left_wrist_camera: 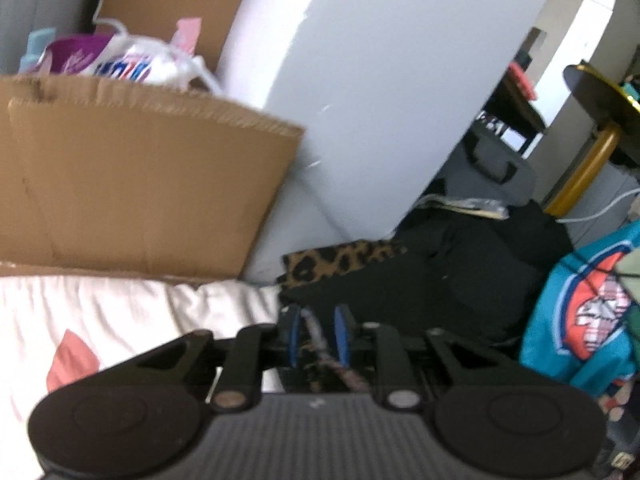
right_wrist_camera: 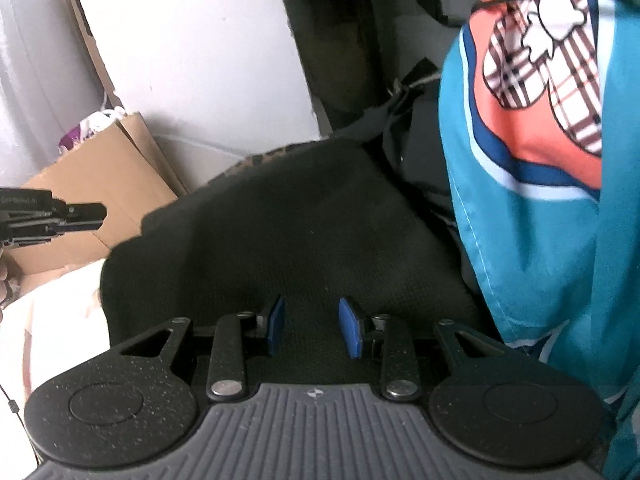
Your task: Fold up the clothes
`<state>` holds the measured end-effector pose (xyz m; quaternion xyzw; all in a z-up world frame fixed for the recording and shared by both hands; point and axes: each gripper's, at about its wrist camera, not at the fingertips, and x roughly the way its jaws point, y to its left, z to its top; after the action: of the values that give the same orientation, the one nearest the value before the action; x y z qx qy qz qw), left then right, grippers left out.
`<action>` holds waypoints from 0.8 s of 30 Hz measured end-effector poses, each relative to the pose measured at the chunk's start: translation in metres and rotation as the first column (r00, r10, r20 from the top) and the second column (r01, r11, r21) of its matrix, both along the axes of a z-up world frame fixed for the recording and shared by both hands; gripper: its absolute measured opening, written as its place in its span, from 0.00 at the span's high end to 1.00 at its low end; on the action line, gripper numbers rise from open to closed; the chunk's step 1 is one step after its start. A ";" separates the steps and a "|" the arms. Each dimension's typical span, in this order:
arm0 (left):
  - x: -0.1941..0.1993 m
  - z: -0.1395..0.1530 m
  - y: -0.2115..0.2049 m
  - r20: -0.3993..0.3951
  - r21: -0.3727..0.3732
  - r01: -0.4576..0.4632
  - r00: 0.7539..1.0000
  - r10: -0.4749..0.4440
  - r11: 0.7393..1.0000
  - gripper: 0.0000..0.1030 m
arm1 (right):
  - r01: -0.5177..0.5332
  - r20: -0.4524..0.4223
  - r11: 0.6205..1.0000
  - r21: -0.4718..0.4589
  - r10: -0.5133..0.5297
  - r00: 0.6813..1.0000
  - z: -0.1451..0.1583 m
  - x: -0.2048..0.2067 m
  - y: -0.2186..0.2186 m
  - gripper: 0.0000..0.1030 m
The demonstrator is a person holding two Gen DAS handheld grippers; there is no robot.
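A black garment (left_wrist_camera: 440, 280) with a leopard-print lining (left_wrist_camera: 344, 260) lies on a white bedspread (left_wrist_camera: 120, 320). My left gripper (left_wrist_camera: 318, 338) has its blue pads partly closed around a thin fold of the leopard-print edge. In the right wrist view the black garment (right_wrist_camera: 288, 232) fills the middle, and my right gripper (right_wrist_camera: 312, 326) hovers open over its near edge, holding nothing. The left gripper (right_wrist_camera: 60, 216) shows at the far left of that view. A teal garment with an orange and plaid emblem (right_wrist_camera: 540, 200) hangs at the right, also in the left wrist view (left_wrist_camera: 580, 312).
A cardboard box (left_wrist_camera: 140, 184) with plastic bags (left_wrist_camera: 132, 60) stands at the left by the bed. A white panel (left_wrist_camera: 380, 80) leans behind it. A grey case with a handle (left_wrist_camera: 492, 168) and a dark table with a gold leg (left_wrist_camera: 592, 160) stand at the back right.
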<state>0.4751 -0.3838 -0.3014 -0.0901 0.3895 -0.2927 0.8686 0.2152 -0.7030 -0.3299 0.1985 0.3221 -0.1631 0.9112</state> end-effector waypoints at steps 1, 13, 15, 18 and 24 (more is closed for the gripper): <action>-0.003 0.003 -0.005 0.007 -0.001 0.010 1.000 -0.010 1.000 0.75 | -0.003 0.005 1.000 0.001 0.003 1.000 0.002 0.000 0.001 0.63; -0.030 -0.008 -0.044 0.030 0.017 0.104 0.994 -0.104 0.994 0.61 | -0.024 0.008 1.000 0.013 0.024 1.000 0.002 0.009 0.006 0.62; -0.032 -0.013 -0.044 0.026 0.025 0.106 0.994 -0.107 0.994 0.61 | -0.023 0.002 1.000 0.015 0.023 1.000 -0.001 0.010 0.006 0.62; -0.033 -0.020 -0.046 0.021 0.038 0.110 0.994 -0.111 0.993 0.61 | -0.017 -0.018 1.000 0.018 0.017 1.000 -0.009 0.010 0.004 0.62; -0.036 -0.033 -0.047 0.014 0.064 0.119 0.993 -0.120 0.991 0.66 | -0.013 -0.032 1.000 0.028 0.013 0.999 -0.025 0.001 0.000 0.62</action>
<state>0.4394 -0.4310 -0.3344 -0.0364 0.3953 -0.3324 0.8555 0.2159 -0.7033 -0.3545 0.2065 0.3404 -0.1558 0.9040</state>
